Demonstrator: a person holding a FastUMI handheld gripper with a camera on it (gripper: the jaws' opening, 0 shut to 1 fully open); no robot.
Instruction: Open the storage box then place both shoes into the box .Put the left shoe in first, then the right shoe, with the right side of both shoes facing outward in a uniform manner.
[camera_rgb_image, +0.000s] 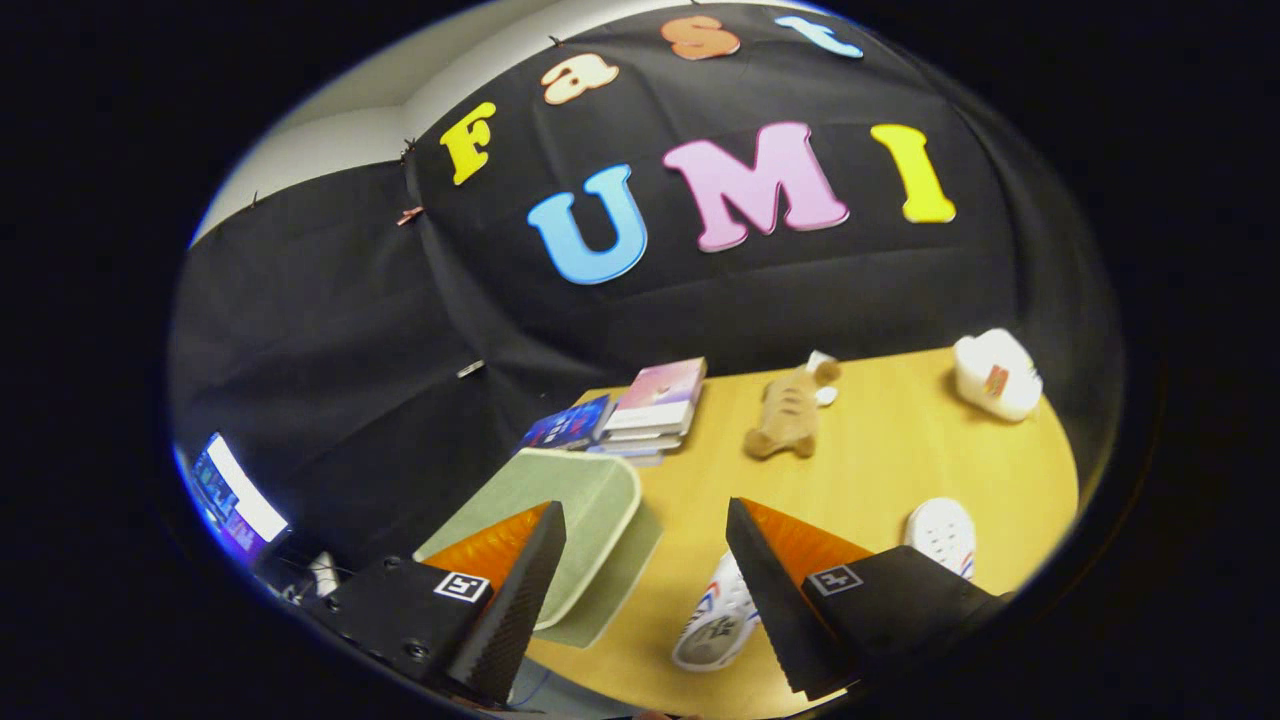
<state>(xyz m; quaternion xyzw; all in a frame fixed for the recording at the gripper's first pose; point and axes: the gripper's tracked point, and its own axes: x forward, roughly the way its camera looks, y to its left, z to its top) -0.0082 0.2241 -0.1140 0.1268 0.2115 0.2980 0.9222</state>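
Note:
The pale green storage box (585, 500) stands at the near left corner of the wooden table (880, 460), partly behind my left finger; its top face looks flat, like a lid lying on it. One white shoe (715, 620) with blue and red marks lies beside the box, partly hidden by my right finger. The other white shoe (942, 535) lies further right, beyond that finger. My gripper (645, 508) hovers above the table's near edge, open, with nothing between its fingers.
A stack of books (655, 400) lies at the table's back left, just beyond the box. A brown stuffed toy (788, 412) rests mid-table. A white container (995, 375) sits at the back right. A lit screen (235, 495) stands off the table to the left.

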